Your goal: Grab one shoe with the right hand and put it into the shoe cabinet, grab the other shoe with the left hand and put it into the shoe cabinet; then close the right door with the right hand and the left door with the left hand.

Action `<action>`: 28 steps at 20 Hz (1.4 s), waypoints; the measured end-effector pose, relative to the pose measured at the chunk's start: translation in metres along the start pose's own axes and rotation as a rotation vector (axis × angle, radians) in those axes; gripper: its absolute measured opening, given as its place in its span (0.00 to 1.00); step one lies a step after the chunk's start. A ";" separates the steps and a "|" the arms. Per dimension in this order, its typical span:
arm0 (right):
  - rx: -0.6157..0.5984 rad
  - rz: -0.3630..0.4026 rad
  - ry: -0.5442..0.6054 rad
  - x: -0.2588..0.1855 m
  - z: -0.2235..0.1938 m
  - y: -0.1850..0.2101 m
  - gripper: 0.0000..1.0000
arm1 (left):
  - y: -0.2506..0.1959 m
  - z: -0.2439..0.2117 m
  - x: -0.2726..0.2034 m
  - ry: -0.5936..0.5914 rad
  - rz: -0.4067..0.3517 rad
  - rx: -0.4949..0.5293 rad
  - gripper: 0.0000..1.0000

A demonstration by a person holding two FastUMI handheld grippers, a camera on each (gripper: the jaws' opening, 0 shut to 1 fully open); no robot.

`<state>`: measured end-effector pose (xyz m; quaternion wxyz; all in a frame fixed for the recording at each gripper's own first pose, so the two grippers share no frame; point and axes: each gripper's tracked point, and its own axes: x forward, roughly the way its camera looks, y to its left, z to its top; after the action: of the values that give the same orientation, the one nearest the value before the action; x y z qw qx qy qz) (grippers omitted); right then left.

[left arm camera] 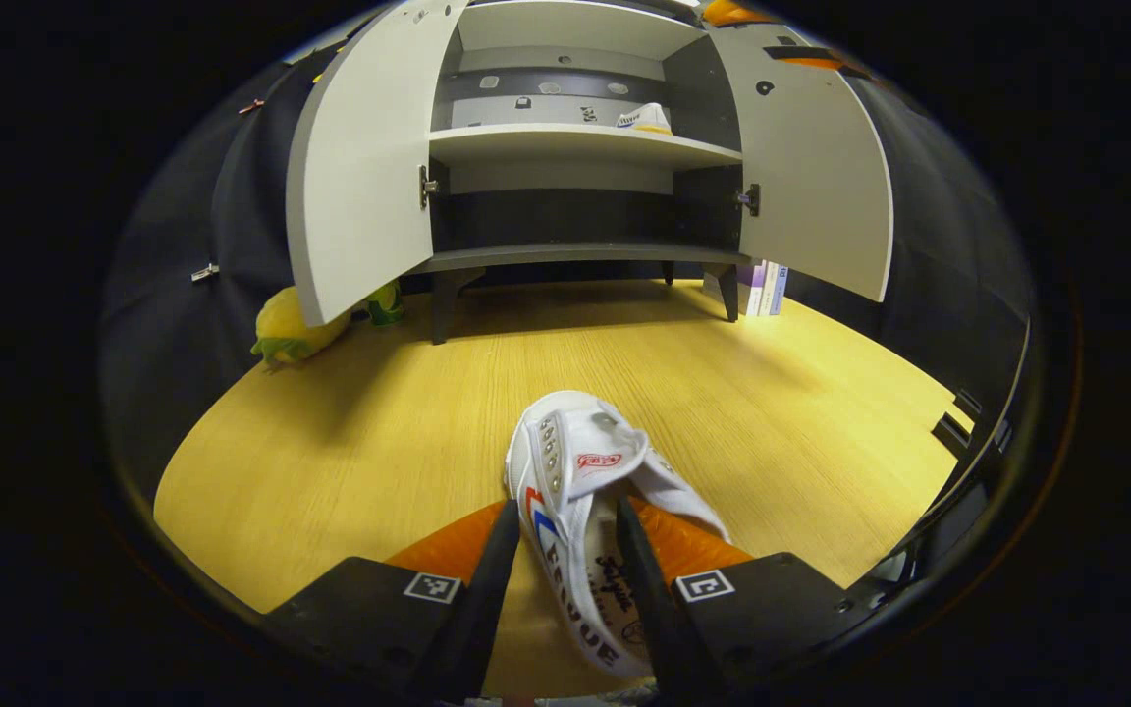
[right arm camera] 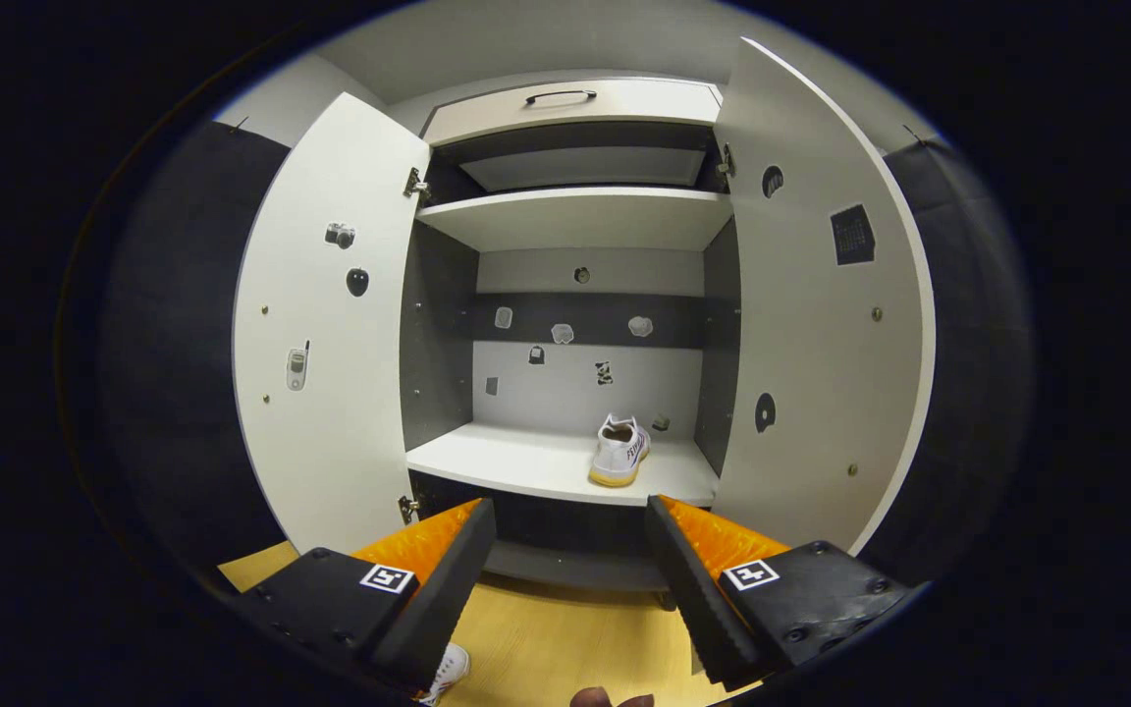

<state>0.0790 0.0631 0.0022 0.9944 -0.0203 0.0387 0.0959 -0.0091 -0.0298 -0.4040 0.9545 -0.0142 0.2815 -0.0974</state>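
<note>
A white canvas shoe lies on the wooden table right in front of my left gripper. One finger sits against the shoe's outer side and the other reaches into its opening; the jaws are partly narrowed but still open. The shoe cabinet stands at the back with both doors swung wide. The other white shoe rests on the middle shelf, toward its right side, and shows small in the left gripper view. My right gripper hangs open and empty before the cabinet.
The left door and right door flank the opening. A yellow plush toy and a green item lie by the cabinet's left leg. Books stand behind the right door. A black frame borders the table's right edge.
</note>
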 end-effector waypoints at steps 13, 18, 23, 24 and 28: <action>-0.001 0.010 0.031 -0.004 -0.009 -0.011 0.98 | 0.028 0.007 0.030 0.081 0.151 -0.045 0.34; 0.005 0.007 0.038 -0.008 -0.011 -0.017 0.98 | 0.035 0.014 0.031 0.093 0.174 -0.049 0.08; 0.042 0.008 0.049 -0.019 -0.012 -0.025 0.98 | 0.029 0.043 0.000 0.081 0.172 -0.105 0.06; 0.051 0.008 0.049 -0.022 -0.011 -0.026 0.98 | 0.028 0.052 -0.008 0.073 0.174 -0.119 0.06; 0.063 0.003 0.050 -0.036 -0.011 -0.034 0.98 | 0.025 0.099 -0.039 0.058 0.213 -0.173 0.06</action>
<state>0.0491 0.0227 -0.0042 0.9932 0.0089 0.0665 0.0955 0.0168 -0.0004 -0.3020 0.9462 -0.0636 0.3160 0.0289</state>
